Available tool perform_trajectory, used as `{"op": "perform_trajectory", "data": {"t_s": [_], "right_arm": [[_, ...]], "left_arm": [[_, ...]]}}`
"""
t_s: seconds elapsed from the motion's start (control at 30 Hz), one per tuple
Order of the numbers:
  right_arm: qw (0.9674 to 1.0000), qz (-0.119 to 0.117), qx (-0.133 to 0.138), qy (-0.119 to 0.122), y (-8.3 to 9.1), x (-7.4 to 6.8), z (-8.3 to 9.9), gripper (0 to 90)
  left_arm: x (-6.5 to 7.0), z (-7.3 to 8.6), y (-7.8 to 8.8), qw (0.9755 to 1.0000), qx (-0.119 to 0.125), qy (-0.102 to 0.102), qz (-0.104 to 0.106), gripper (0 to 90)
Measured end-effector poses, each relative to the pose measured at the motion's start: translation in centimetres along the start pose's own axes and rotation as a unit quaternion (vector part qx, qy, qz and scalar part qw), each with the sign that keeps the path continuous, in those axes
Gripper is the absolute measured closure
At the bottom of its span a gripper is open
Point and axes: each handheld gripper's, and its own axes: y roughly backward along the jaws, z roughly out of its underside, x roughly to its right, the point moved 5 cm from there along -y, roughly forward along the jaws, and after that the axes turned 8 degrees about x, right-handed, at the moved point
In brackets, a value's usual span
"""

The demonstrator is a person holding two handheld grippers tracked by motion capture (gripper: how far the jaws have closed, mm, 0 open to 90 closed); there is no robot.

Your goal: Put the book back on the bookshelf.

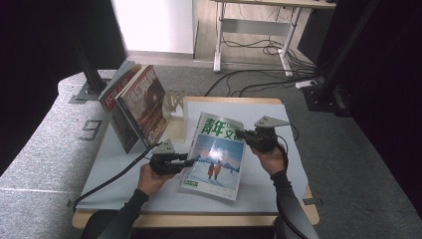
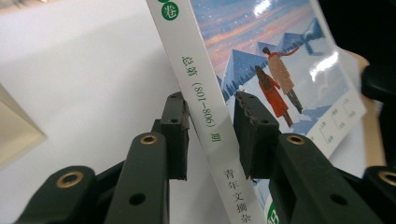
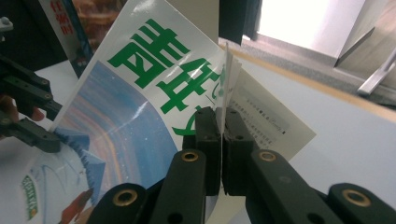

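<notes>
- Taking the magazine [image 1: 215,157] as my landmark: it lies near the middle of the white table [image 1: 278,179], cover up, with green title characters above a snowy scene of two walking figures. Its far right corner is lifted off the surface.
- Far to its left, at the table's back corner, I see two books [image 1: 139,102] standing upright, leaning against a clear stand [image 1: 175,102].
- Just at the magazine's left edge I have my left gripper [image 1: 190,160], coming in level from the side.
- In the left gripper view, the white spine [image 2: 205,116] runs up between the two black jaws. They sit partly open, one on each side of the spine. A sliver of gap shows on the left; on the right I cannot tell whether the pad touches the cover.
- At the magazine's upper right corner I have my right gripper [image 1: 238,133], with my hand [image 1: 271,158] behind it.
- In the right gripper view, the jaws are pinched tight together on the cover's edge [image 3: 223,112]. The cover is raised clear of the pale pages [image 3: 271,126] beneath.
- Beyond the table, well behind the magazine, a desk frame [image 1: 259,30] stands on the floor.
</notes>
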Motion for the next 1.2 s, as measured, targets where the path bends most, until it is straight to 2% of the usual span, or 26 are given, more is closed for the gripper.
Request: {"op": "perform_trajectory", "data": {"t_s": [0.13,0.3,0.47,0.57,0.73,0.83,0.97,1.1,1.2], "right_arm": [[0.9999,-0.007,0.002,0.011,0.0,-0.5,-0.6,85.8],[0.9998,-0.018,0.010,0.009,-0.3,-0.9,-0.1,84.9],[0.9996,-0.024,0.008,0.013,-0.2,-1.2,-0.3,83.2],[0.9997,-0.018,0.005,0.018,-0.1,-1.2,-0.3,83.4],[0.9996,-0.023,0.010,0.009,0.1,-0.9,-0.2,80.5],[0.9997,-0.023,0.007,0.009,0.1,-0.9,-0.3,74.0],[0.9997,-0.018,0.002,0.013,-0.1,-0.9,0.0,58.7],[0.9997,-0.024,-0.005,0.005,-0.6,-0.8,0.6,42.3],[0.9992,-0.040,-0.009,0.003,-1.0,-0.9,1.0,29.1]], "left_arm": [[0.0,0.4,0.3,0.9999,-0.009,-0.010,-0.004,66.9],[0.1,1.2,0.9,1.0000,-0.003,-0.007,-0.002,66.9],[0.4,1.3,1.5,0.9997,-0.004,-0.025,0.001,67.2],[0.6,1.4,1.9,0.9996,0.000,-0.025,0.009,68.1],[1.1,1.5,2.4,0.9994,0.002,-0.031,0.019,69.6],[1.0,1.6,2.7,0.9993,0.003,-0.028,0.024,70.1],[1.2,1.7,3.2,0.9990,0.006,-0.032,0.030,70.8],[1.4,1.9,3.7,0.9988,0.006,-0.036,0.033,71.6],[1.5,2.0,4.1,0.9986,0.008,-0.037,0.037,72.0]]}}
